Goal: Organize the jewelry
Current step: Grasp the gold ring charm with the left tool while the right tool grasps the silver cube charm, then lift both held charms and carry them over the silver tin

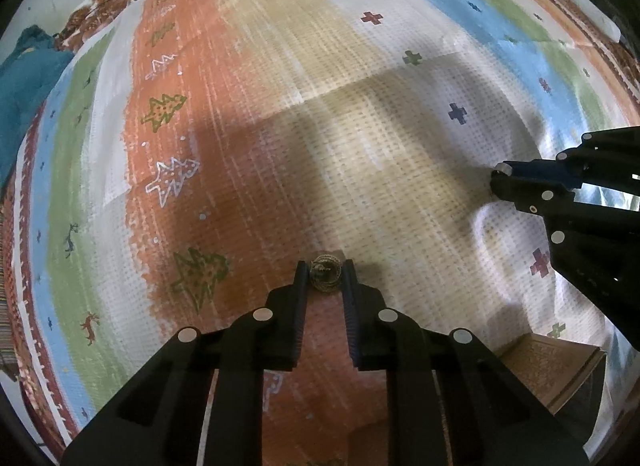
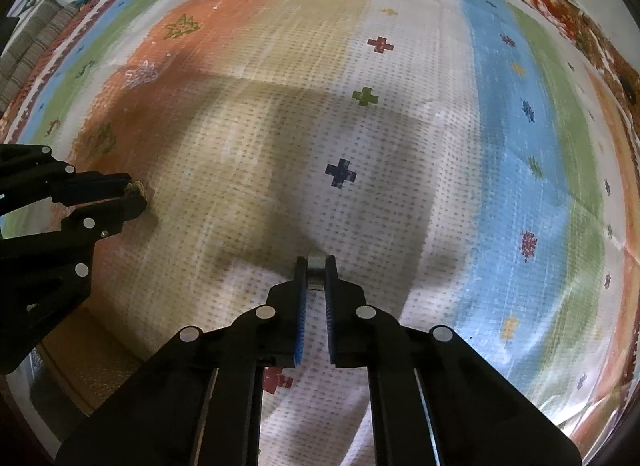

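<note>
Two small pieces of jewelry are in hand, one per gripper, both just above a patterned bedspread point(image 1: 360, 65).

On the left, the left gripper point(image 1: 325, 276) has its fingers drawn in narrow on a round, brassy ornament point(image 1: 325, 277), perhaps an earring or coiled ring; the pads press its two sides. It looks light and stiff, with fine raised detail that could bend or slip from a loose hold, so the rim is the sensible place to pinch, as here. Beside it toward the right, near the lower edge, sits a brown patterned box point(image 1: 552, 370), probably the destination; its interior is not visible.

On the right, the right gripper point(image 2: 316, 266) has its fingers nearly together on a small silvery metal piece point(image 2: 316, 262), likely a ring, smooth and apt to slide.

The cloth is soft and wrinkles under the tips, so snagging is a risk. Open bedspread lies ahead of both grippers, which stand well apart.
</note>
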Available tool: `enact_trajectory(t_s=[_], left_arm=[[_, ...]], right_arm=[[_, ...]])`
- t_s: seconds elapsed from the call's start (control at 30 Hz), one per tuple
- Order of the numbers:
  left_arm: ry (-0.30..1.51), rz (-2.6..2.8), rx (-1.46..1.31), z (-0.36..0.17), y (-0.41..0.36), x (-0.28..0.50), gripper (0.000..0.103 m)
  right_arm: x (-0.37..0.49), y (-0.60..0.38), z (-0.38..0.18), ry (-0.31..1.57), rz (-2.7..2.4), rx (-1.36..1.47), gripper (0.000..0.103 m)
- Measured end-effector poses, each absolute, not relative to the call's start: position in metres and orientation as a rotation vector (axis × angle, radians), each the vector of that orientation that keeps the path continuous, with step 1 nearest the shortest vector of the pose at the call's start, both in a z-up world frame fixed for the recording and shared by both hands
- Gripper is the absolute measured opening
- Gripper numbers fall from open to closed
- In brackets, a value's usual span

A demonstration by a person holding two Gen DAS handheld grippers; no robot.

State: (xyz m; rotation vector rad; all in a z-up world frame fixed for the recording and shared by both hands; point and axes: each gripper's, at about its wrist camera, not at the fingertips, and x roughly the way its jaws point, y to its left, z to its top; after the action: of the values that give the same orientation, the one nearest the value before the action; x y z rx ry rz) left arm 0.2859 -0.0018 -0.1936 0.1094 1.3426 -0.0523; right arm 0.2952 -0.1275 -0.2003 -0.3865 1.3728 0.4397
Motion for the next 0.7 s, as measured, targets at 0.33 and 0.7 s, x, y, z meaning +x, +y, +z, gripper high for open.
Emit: enact_trajectory(t_s=[0.33,0.7], left_arm=[[1.314,-0.03,0.047,-0.175,0.013,0.274,0.015],[1.29,-0.023,0.023,-0.158,0.011,0.264,0.015]], right_arm=[[0.291,-0.14,-0.189,1.366,0.436,-0.341,0.009],[0.282,-0.153,-0.176,1.348,0.428,-0.315,0.009]])
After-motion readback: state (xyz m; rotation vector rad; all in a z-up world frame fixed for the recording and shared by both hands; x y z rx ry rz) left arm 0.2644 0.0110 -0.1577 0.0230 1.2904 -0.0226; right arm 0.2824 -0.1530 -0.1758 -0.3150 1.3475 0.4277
